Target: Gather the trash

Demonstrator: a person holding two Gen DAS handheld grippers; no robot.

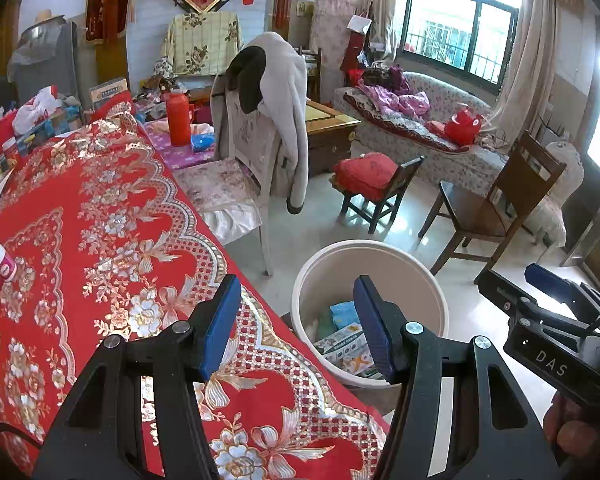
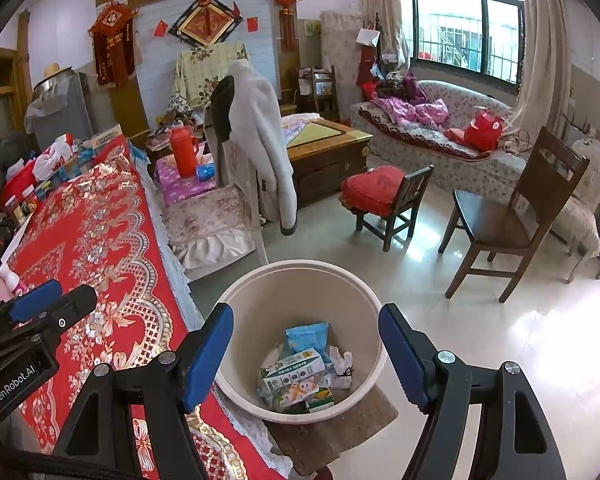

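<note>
The left gripper [image 1: 296, 328] and right gripper [image 2: 306, 354] hang open and empty; the bin [image 2: 236, 300], beside the table's edge [image 1: 260, 320], probably catches trash.

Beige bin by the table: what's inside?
The beige bin holds a blue packet, a green-and-white carton, crumpled white paper and more printed packaging. Whatever lies beneath that pile is covered.

Open path down into the bin beside the table

The beige bin [image 2: 300, 292] gapes unobstructed below; the red-clothed table [image 2: 100, 216] edge crowds its left, and a draped chair [image 2: 236, 184] stands behind.
</note>
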